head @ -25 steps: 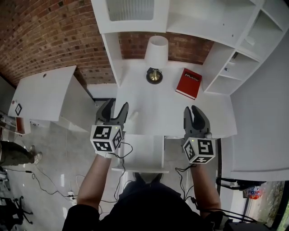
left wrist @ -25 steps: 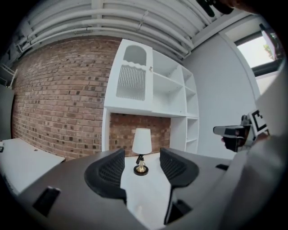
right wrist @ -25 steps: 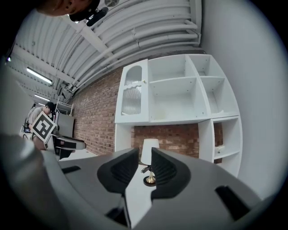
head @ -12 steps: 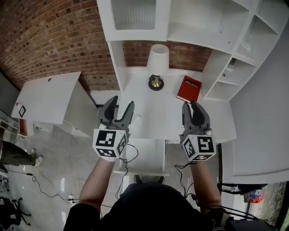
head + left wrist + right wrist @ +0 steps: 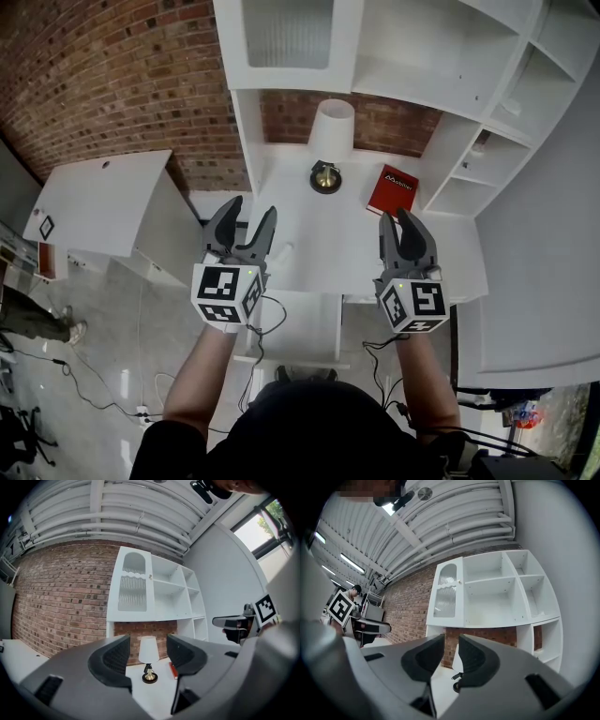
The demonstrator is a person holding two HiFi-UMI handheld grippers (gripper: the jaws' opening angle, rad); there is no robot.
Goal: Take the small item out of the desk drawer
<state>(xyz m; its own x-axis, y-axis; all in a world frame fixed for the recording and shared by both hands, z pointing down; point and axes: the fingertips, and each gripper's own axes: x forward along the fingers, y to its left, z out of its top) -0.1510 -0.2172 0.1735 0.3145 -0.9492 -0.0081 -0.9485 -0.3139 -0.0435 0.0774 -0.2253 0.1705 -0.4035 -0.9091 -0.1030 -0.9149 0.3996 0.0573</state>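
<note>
**Q.** Where does the task's thing lie with respect to the drawer (image 5: 292,323)?

**A.** The drawer stands open under the front edge of the desk (image 5: 328,239), its long axis running toward the person. Nothing can be made out on its white floor. A small pale item (image 5: 283,250), too small to identify, lies on the desk top just beyond the drawer's far left corner. It is probably the thing sought, already out of the drawer.

**Q.** Which tool is nearer, and in what state?

**A.** The left gripper (image 5: 251,211) is above and beyond the drawer's left side, with the item just beside its right jaw. Its jaws are wide apart and empty. The right gripper (image 5: 396,217) is beyond the drawer's right side, well apart from the item. Its jaws have a narrower gap with nothing in it. Any coming move on the item would fall to the left hand.
</note>
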